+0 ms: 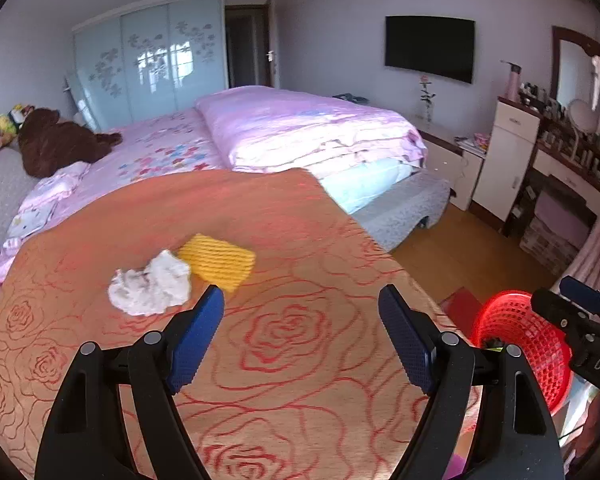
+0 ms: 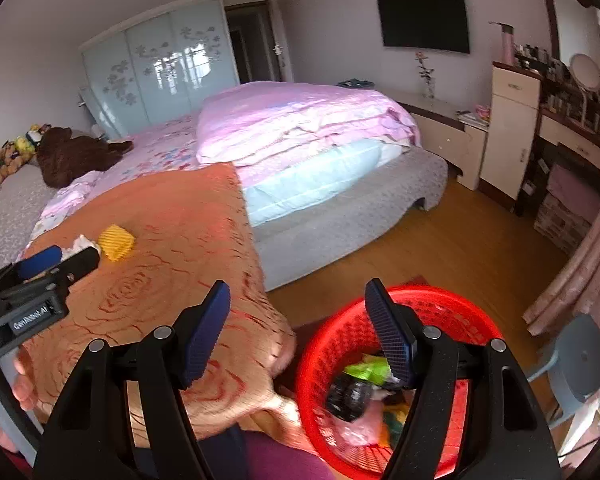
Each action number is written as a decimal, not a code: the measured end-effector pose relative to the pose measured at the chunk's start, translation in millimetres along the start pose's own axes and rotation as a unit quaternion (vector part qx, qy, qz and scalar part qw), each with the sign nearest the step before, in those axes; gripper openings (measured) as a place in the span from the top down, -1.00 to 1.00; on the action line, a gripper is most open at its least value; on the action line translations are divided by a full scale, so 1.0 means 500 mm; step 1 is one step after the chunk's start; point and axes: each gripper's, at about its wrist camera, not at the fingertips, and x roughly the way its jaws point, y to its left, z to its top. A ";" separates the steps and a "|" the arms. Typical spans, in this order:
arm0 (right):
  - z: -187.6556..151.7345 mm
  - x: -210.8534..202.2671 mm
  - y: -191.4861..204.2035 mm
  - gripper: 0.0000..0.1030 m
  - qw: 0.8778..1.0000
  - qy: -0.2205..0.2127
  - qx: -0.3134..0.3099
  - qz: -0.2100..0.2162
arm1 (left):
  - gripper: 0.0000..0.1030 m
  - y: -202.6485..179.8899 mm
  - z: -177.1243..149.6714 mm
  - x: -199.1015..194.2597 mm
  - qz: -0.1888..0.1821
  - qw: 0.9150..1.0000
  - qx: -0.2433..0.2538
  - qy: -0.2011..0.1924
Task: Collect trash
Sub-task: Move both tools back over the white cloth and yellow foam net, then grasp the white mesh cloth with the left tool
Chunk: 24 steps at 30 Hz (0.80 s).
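Spread and empty, both the left gripper (image 1: 300, 304) and right gripper (image 2: 298, 300) are held apart; the crumpled tissue (image 1: 150, 286), judged light and soft, is best pinched across its bulk.

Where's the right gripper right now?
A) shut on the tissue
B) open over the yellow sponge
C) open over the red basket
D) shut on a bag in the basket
C: the right gripper has its jaws spread and empty above the red basket, which already holds trash, while the tissue lies on the cloth.
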 end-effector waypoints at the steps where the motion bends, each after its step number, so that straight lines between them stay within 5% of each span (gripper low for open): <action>1: 0.003 0.002 0.009 -0.31 1.000 0.000 -0.003 0.004 | -0.49 0.008 0.000 0.002 0.002 1.000 -0.003 0.001; 24: 0.002 0.073 0.172 -0.32 0.997 0.018 -0.033 0.071 | -0.49 0.249 -0.027 0.041 0.091 0.992 -0.080 0.038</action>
